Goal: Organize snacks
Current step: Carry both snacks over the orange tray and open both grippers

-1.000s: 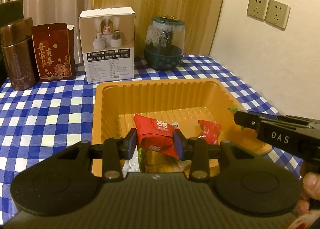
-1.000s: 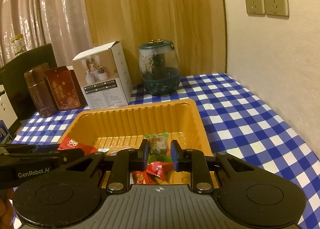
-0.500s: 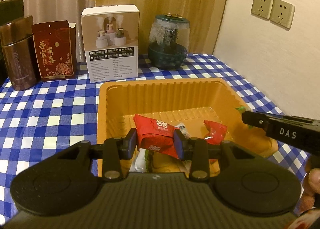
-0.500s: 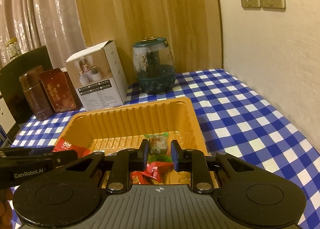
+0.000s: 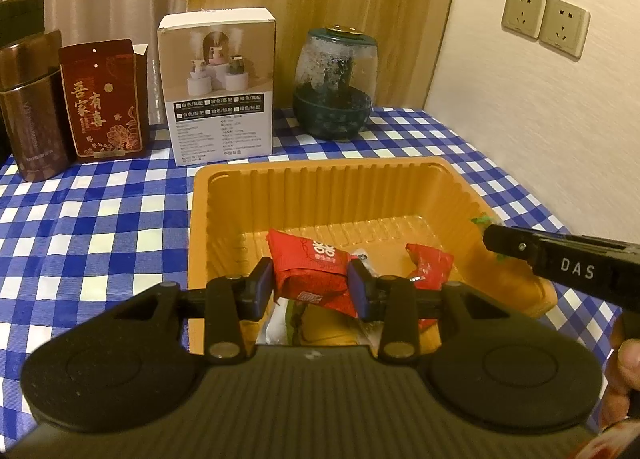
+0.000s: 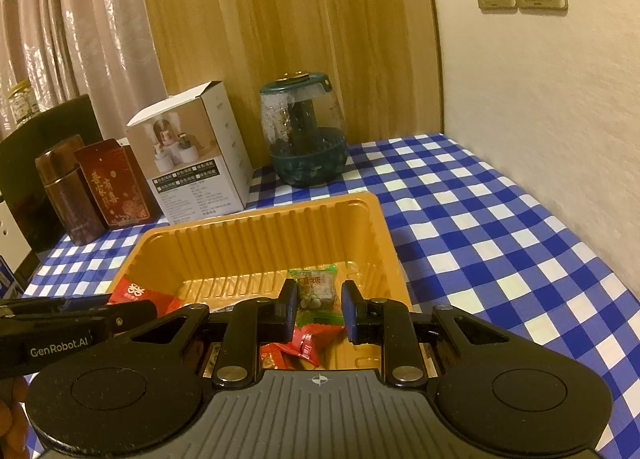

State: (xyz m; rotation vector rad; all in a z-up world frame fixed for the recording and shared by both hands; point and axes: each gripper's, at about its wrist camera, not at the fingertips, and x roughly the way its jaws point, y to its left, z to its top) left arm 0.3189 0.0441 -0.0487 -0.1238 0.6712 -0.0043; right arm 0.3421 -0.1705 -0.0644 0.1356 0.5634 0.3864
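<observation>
Both claws are matte black plastic: the left claw (image 5: pixel 312 289) and the right claw (image 6: pixel 320 311) each have blue-edged pads, silver pivot screws, two round discs and a ribbed grey housing. White lettering reads "DAS" and "GenRobot.AI". Bare fingertips (image 5: pixel 628 363) show.

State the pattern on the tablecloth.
The tablecloth has a blue and white check, clearest in the right wrist view.
</observation>
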